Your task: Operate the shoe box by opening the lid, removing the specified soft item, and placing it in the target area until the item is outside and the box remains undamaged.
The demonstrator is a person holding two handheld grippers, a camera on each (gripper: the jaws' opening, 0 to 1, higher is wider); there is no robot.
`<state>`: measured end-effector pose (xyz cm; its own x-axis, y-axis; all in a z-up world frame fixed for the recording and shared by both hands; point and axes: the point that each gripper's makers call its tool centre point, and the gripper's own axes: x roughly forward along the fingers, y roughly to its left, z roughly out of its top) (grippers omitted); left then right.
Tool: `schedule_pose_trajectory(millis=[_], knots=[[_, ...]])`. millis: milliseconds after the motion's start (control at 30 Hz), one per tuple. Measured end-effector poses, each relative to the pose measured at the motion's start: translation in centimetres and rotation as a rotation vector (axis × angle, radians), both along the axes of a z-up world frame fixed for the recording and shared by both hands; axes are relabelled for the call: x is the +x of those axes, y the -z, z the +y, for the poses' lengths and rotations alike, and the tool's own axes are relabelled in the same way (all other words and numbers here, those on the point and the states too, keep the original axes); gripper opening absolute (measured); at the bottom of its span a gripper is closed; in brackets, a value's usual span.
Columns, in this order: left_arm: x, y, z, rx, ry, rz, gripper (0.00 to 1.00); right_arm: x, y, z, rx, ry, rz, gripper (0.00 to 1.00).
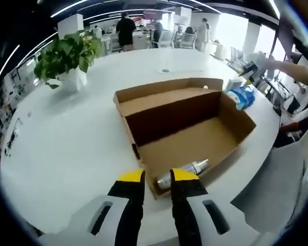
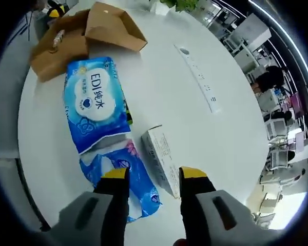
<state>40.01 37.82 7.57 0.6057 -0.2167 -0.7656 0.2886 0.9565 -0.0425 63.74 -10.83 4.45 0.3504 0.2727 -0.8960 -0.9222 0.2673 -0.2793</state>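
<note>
The brown cardboard shoe box (image 1: 187, 128) lies open on the white round surface (image 1: 66, 143), its lid folded back and upright along the far side, its inside showing bare cardboard. A silver cylindrical can (image 1: 187, 170) lies on its side in the box's near corner. Just beyond the box's far right corner, outside it, rests a blue soft plastic pack of wet wipes (image 2: 95, 105), flat, printed face up, with a white oval label. A second blue soft pack (image 2: 126, 179) lies touching the first one's end, farther from the box.
</note>
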Motion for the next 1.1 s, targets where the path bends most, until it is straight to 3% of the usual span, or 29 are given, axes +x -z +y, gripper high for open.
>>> schedule_pose_trajectory(millis=[133,233,367,467,700,867,1100], knots=[[0.3,0.0,-0.8,0.035,0.099,0.024,0.23,-1.4,-0.9,0.2,0.054,0.035,-0.002,0.45],[0.5,-0.2,-1.9,0.025,0.170,0.029,0.25,-2.9,-1.8,1.3,0.156,0.075,0.028,0.51],[0.7,-0.1,-2.9,0.058,0.276,0.060,0.28,-4.4,-3.4,2.2,0.237,0.108,0.016,0.57],[0.9,-0.3,-3.7,0.088,0.360,0.081,0.32,-5.7,-4.4,2.3,0.264,0.129,0.001,0.61],[1.7,-0.8,-4.7,0.109,0.446,0.097,0.35,-8.8,-6.2,3.0,0.325,0.161,-0.025,0.69],[2.1,-0.4,-5.0,0.132,0.518,0.131,0.36,-10.7,-7.4,3.6,0.388,0.201,-0.049,0.73],[2.8,0.6,-5.9,0.138,0.621,0.190,0.40,-13.4,-8.5,4.1,0.414,0.226,-0.081,0.78]])
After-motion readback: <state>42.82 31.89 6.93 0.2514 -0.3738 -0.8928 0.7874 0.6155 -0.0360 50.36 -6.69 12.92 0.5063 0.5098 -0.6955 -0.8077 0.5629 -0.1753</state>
